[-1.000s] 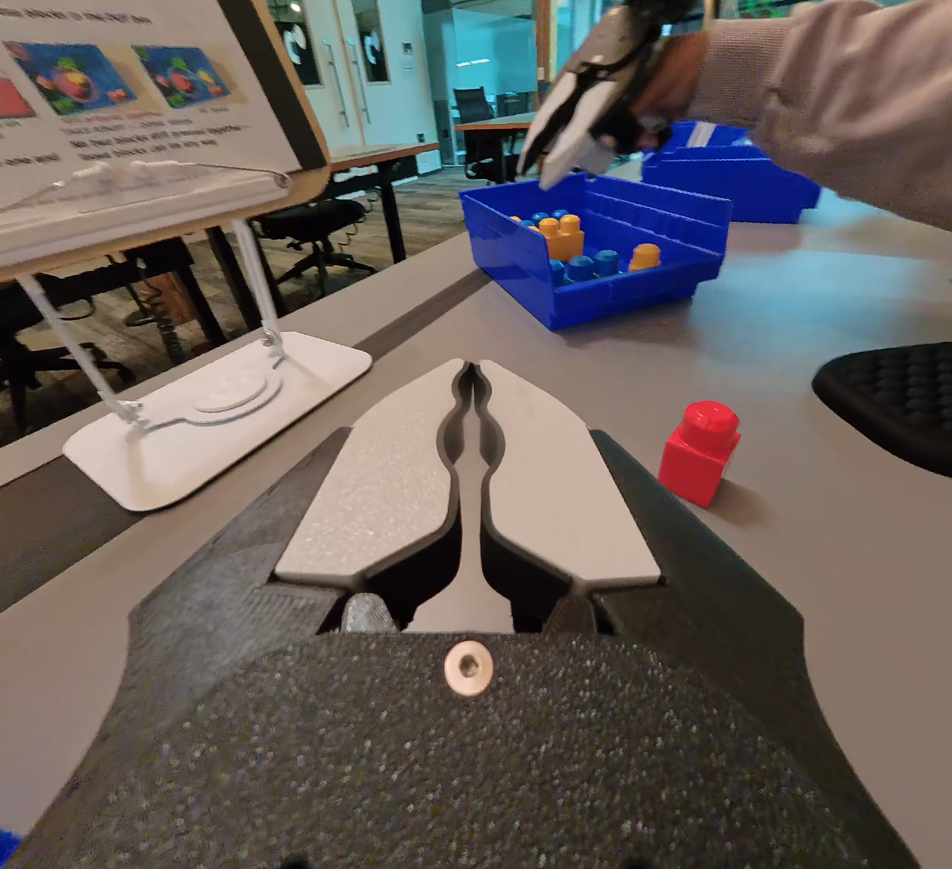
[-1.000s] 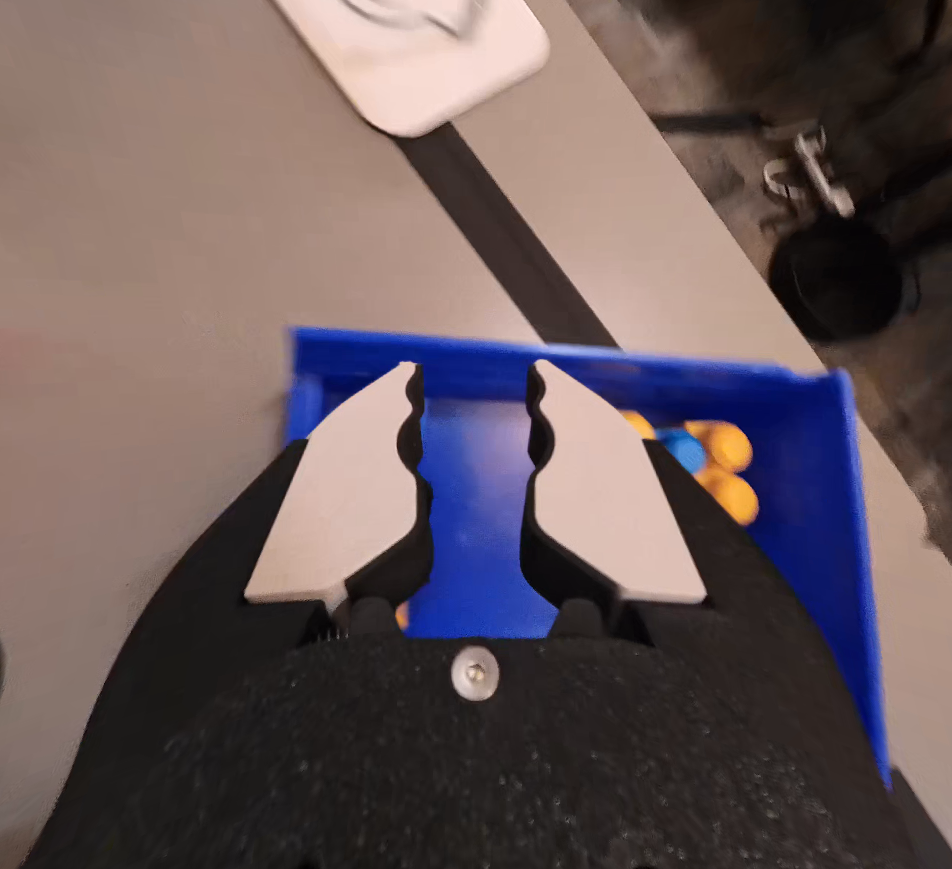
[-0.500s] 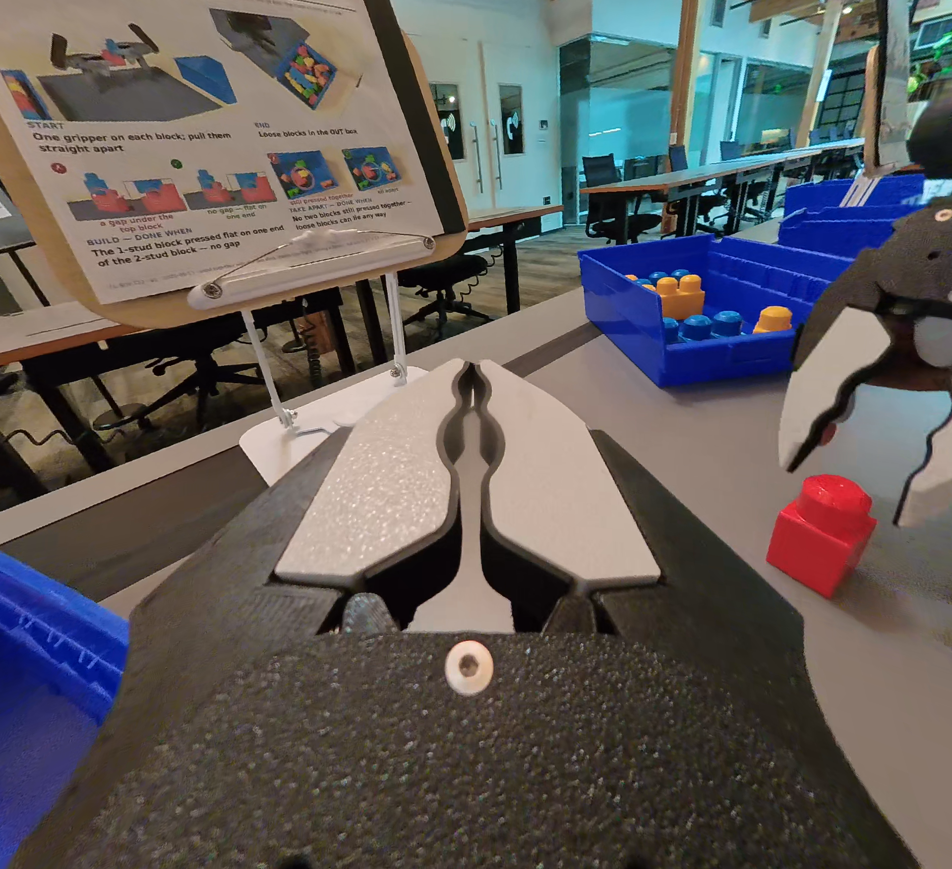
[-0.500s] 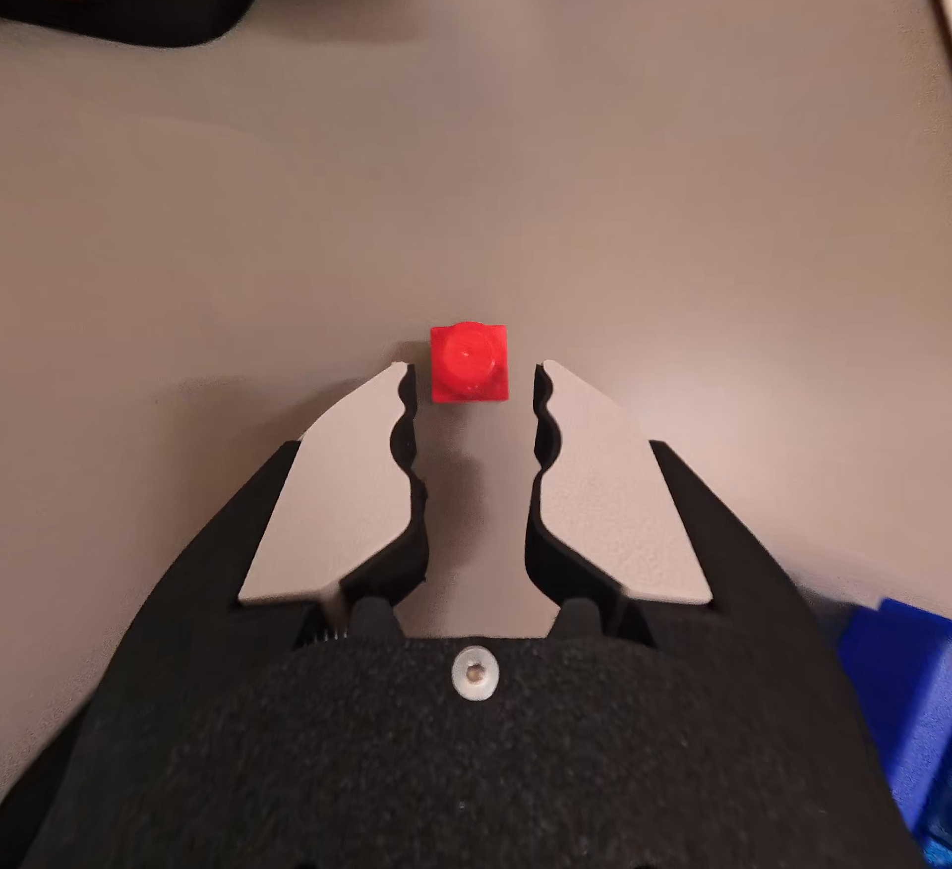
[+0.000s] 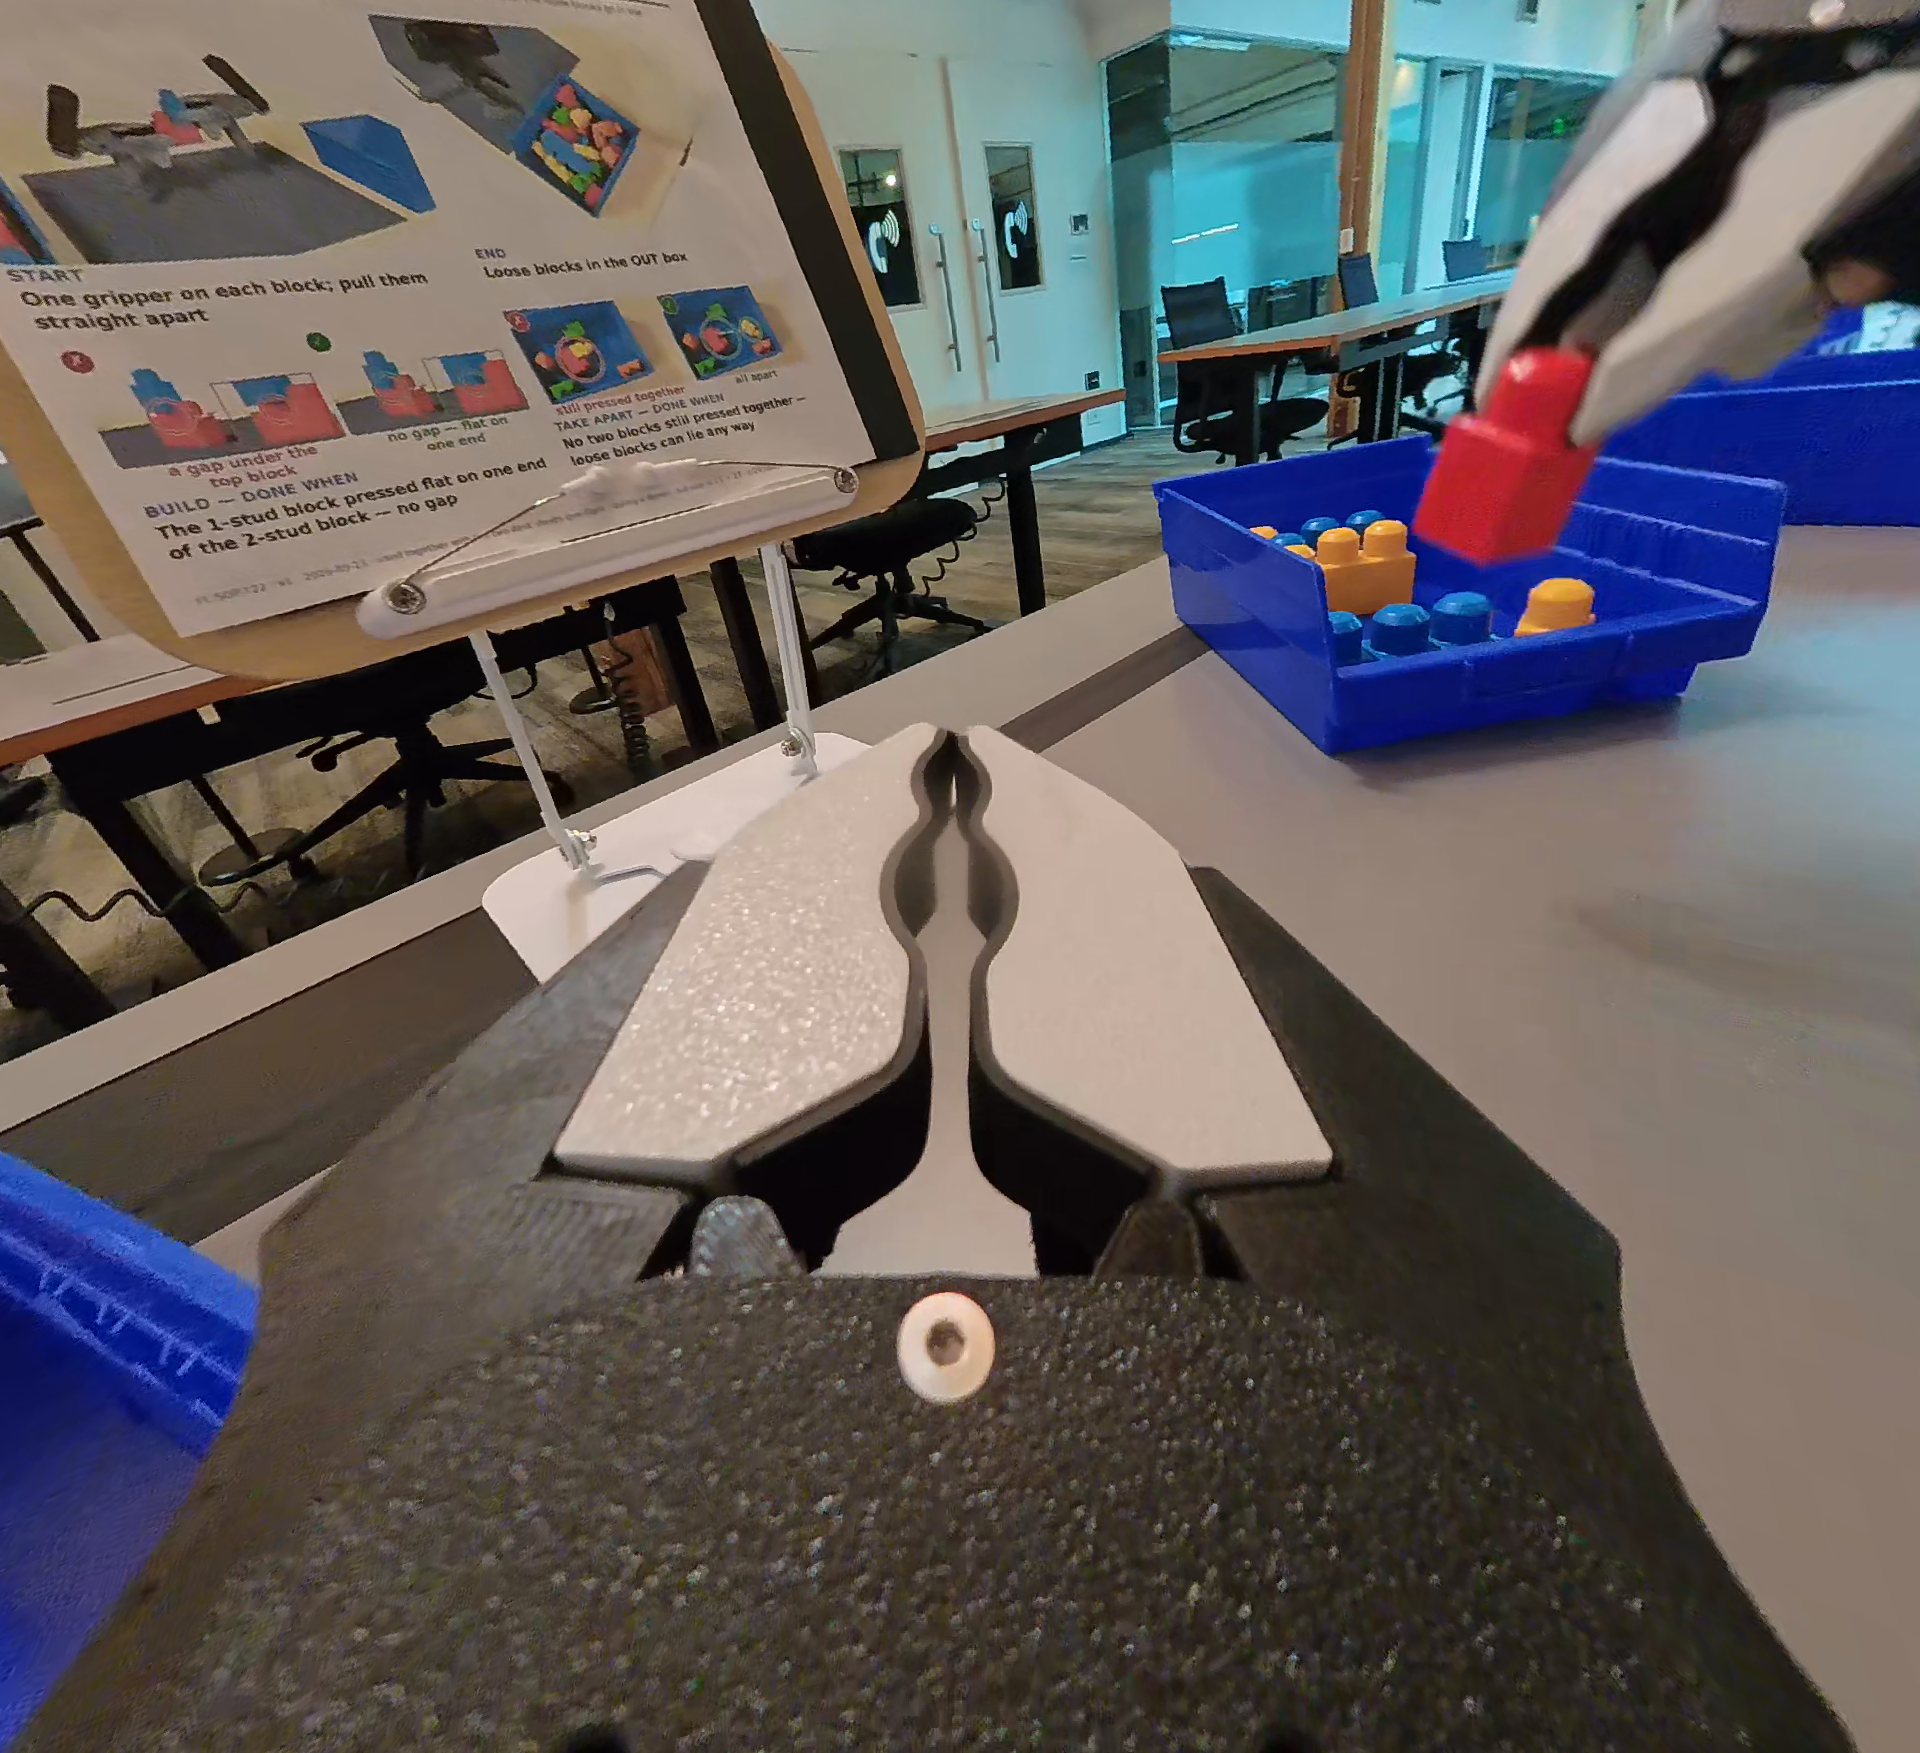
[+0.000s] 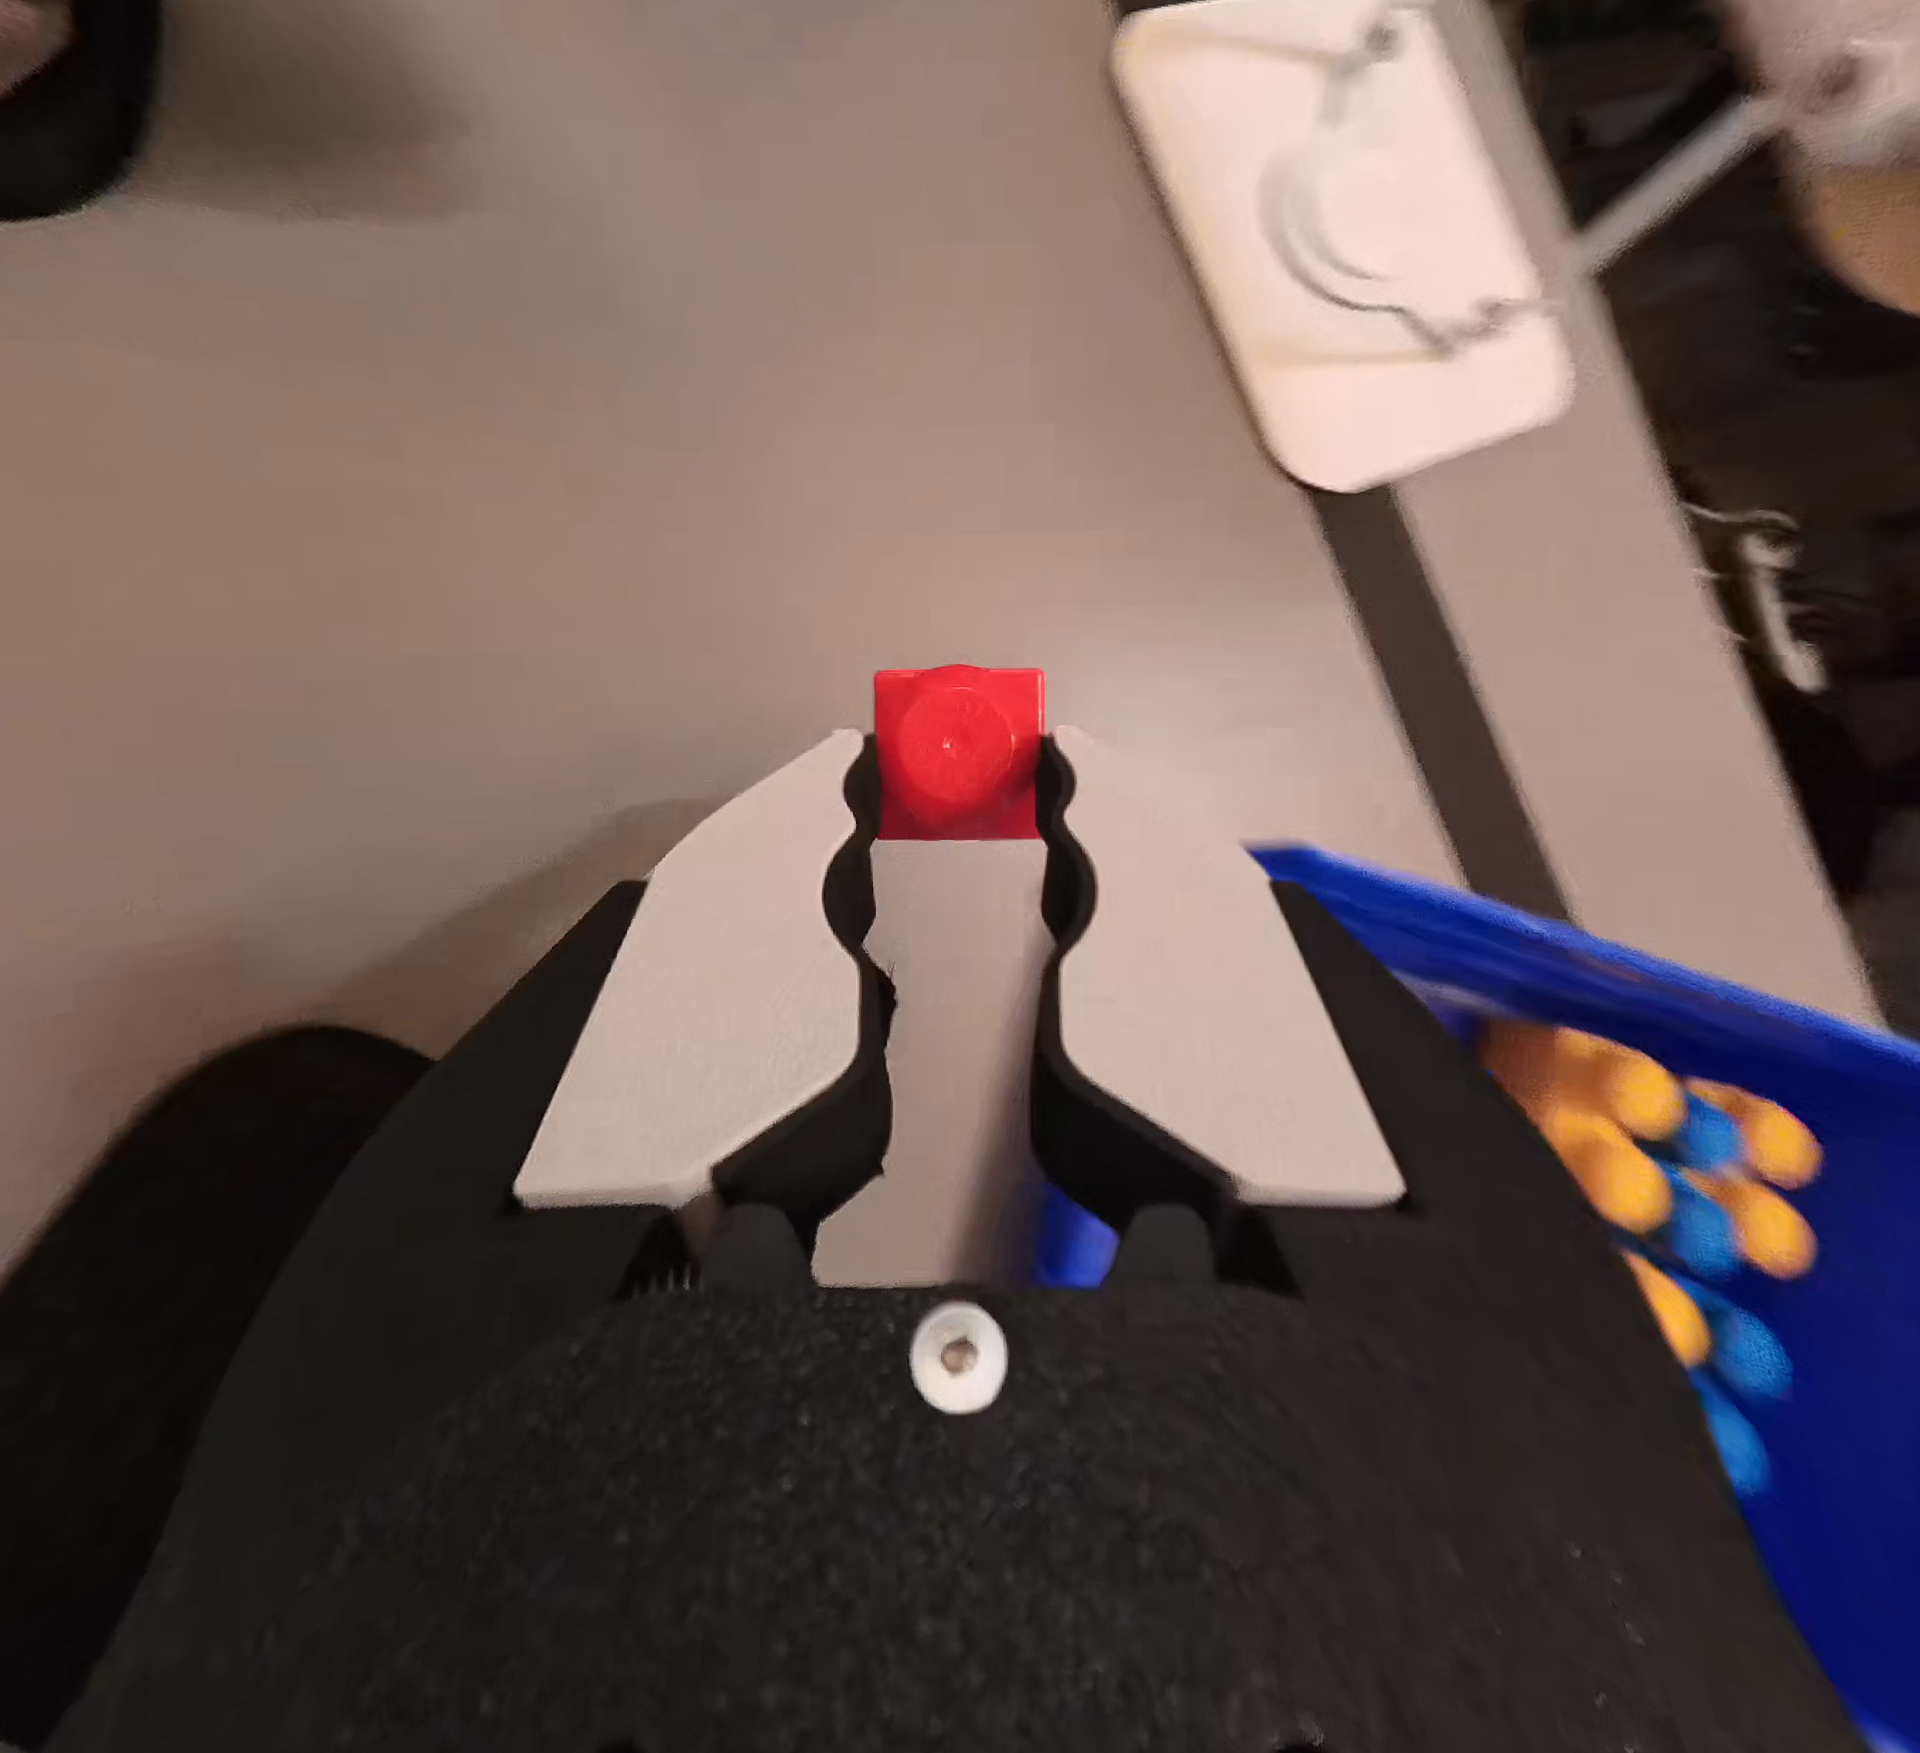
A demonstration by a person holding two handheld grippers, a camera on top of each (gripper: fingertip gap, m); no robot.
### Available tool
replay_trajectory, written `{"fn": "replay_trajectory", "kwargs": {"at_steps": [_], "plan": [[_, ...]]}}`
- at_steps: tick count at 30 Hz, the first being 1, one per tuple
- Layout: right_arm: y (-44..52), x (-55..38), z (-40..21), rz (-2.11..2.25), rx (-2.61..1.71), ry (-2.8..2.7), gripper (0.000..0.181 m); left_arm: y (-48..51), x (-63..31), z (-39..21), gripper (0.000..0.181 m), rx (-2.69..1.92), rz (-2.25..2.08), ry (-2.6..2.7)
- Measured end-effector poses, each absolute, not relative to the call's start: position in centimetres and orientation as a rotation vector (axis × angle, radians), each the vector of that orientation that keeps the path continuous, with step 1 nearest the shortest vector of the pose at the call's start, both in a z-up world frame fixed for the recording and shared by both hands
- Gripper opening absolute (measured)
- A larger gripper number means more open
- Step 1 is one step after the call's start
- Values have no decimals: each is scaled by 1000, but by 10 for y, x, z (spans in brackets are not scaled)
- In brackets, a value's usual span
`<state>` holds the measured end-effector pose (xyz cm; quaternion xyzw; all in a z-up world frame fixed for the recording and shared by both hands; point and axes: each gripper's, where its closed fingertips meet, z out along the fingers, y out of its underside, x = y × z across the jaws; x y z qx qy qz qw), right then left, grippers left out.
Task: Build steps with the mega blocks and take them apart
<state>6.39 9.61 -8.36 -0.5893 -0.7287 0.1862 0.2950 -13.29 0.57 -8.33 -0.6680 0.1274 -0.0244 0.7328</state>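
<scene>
My right gripper [image 6: 956, 747] is shut on a red one-stud block [image 6: 956, 758], gripped by its stud and held in the air above the grey table. In the left wrist view the same gripper [image 5: 1558, 373] carries the red block [image 5: 1501, 477] over the near edge of a blue bin [image 5: 1475, 675]. That bin holds orange blocks [image 5: 1361, 560] and blue blocks [image 5: 1429, 628]; it also shows in the right wrist view [image 6: 1704, 997]. My left gripper [image 5: 951, 753] is shut and empty, low over the table.
An instruction board [image 5: 395, 228] on a white stand [image 6: 1340, 249] is at the table's far edge. A second blue bin [image 5: 1808, 446] stands behind the first, and another blue bin corner [image 5: 94, 1371] is at the left. A black mat [image 6: 156, 1184] lies near me. Spacing between my two grippers at the tips: around 20 cm.
My right gripper closed on the red block, lifted it off the table and carried it toward the blue bin. My left gripper stayed shut and barely moved.
</scene>
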Motion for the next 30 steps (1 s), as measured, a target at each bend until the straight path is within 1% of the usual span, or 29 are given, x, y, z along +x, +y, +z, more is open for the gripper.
{"fn": "replay_trajectory", "kwargs": {"at_steps": [2, 4, 6, 9, 14, 18, 30], "plan": [[138, 87, -65, 407, -1627, -1879, 28, 6, -131, -85, 0, -1475, -53, 291], [181, 116, -63, 285, -1729, -1834, 28, 6, -130, -86, 0, -1478, -52, 300], [217, 149, -73, 152, -1858, -1799, 28, 7, -129, -87, 0, -1483, -50, 308], [250, 196, -105, -20, -2046, -1793, 28, 8, -128, -89, 0, -1490, -47, 319], [255, 229, -154, -120, -2225, -1840, 28, 9, -125, -92, 0, -1500, -47, 337], [239, 237, -177, -205, -2320, -1940, 28, 10, -124, -97, 0, -1514, -46, 350], [237, 208, -189, 17, -2250, -1939, 29, 11, -120, -102, 0, -1533, -34, 392]]}}
